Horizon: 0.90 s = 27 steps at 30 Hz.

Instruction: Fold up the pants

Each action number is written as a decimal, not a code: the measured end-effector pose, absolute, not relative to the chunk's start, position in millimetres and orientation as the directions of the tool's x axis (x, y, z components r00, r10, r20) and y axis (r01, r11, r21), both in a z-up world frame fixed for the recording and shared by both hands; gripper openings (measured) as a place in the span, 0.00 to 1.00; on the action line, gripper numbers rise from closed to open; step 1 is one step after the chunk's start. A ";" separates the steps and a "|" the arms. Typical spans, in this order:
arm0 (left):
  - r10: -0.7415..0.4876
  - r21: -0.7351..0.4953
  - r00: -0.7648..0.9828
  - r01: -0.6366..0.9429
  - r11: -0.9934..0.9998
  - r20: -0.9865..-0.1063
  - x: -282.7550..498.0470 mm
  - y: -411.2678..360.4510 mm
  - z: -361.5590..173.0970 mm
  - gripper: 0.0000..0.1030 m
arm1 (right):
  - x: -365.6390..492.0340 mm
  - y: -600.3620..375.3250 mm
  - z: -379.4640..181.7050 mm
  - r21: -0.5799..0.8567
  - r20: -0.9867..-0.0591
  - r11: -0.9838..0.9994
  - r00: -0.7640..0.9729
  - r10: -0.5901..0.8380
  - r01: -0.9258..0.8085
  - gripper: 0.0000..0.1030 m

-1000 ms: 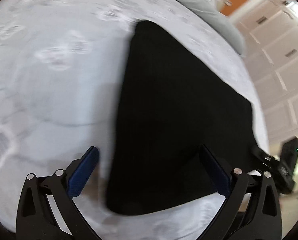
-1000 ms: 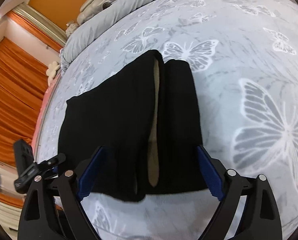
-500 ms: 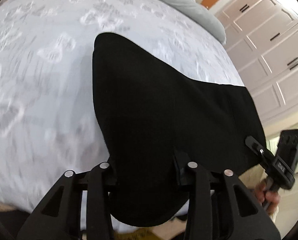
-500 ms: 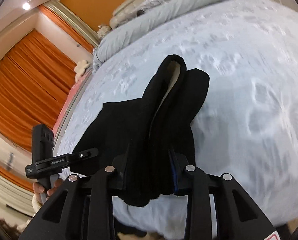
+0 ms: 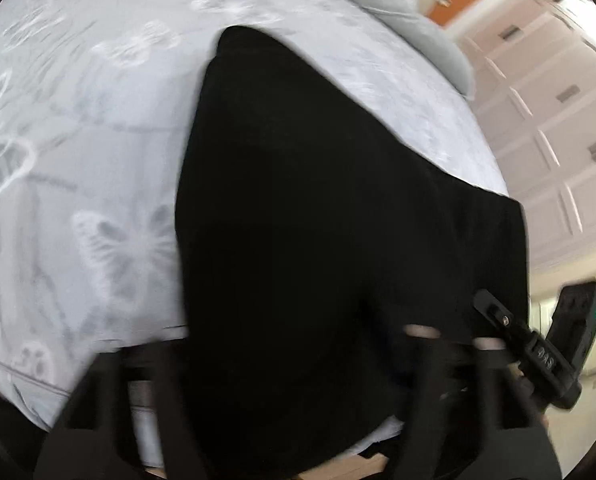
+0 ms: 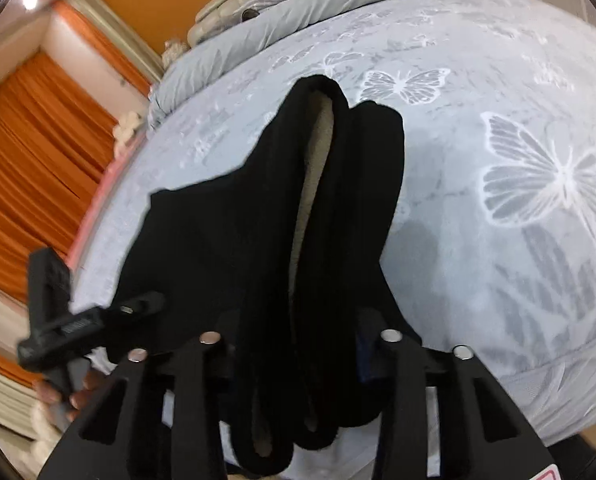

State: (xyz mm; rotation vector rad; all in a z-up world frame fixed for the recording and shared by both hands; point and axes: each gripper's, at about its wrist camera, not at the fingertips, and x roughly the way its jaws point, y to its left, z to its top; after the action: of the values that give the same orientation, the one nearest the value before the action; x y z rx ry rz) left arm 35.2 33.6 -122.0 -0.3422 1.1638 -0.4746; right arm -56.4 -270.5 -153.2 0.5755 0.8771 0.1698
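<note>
My left gripper (image 5: 294,360) is clamped on the near edge of the black pants (image 5: 337,240), which lie at the bed's near edge on the butterfly bedspread (image 5: 78,160). My right gripper (image 6: 294,360) pinches their bunched end (image 6: 317,280), tan lining showing.

a home bedroom: butterfly-print bedspread (image 6: 497,208), orange curtains (image 6: 38,160), white panelled wardrobe doors (image 5: 557,120)
</note>
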 end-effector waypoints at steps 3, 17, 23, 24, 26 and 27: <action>-0.509 -0.460 0.364 0.217 0.861 -0.780 22.8 27.9 -91.4 0.33 | -71.5 -267.9 -132.7 0.583 -0.624 0.810 0.669 0.403 0.056 0.31; -0.582 -0.412 0.550 0.411 0.813 -0.599 -11.2 57.0 68.8 0.33 | -109.7 -258.1 28.3 0.521 -0.374 0.828 0.817 0.440 -0.207 0.31; -0.571 -0.346 0.637 0.454 0.821 -0.518 21.1 53.1 129.4 0.33 | -63.5 -267.7 81.7 0.467 -0.297 0.842 0.850 0.436 -0.269 0.31; -0.567 -0.338 0.651 0.456 0.823 -0.504 26.0 53.6 138.0 0.34 | -48.9 -270.8 91.2 0.457 -0.281 0.845 0.857 0.432 -0.276 0.31; -0.559 -0.319 0.680 0.459 0.829 -0.474 49.2 48.7 156.8 0.34 | -26.8 -275.3 100.9 0.447 -0.260 0.847 0.864 0.430 -0.288 0.31; -0.553 -0.309 0.692 0.458 0.833 -0.464 59.5 46.3 162.8 0.34 | -14.0 -277.7 105.6 0.440 -0.251 0.850 0.869 0.426 -0.290 0.31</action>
State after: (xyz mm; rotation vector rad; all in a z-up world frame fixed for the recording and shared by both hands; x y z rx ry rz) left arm 59.5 46.3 162.8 -0.1745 0.5735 -0.5678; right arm -14.0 -277.7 105.6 0.4032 0.3505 0.3853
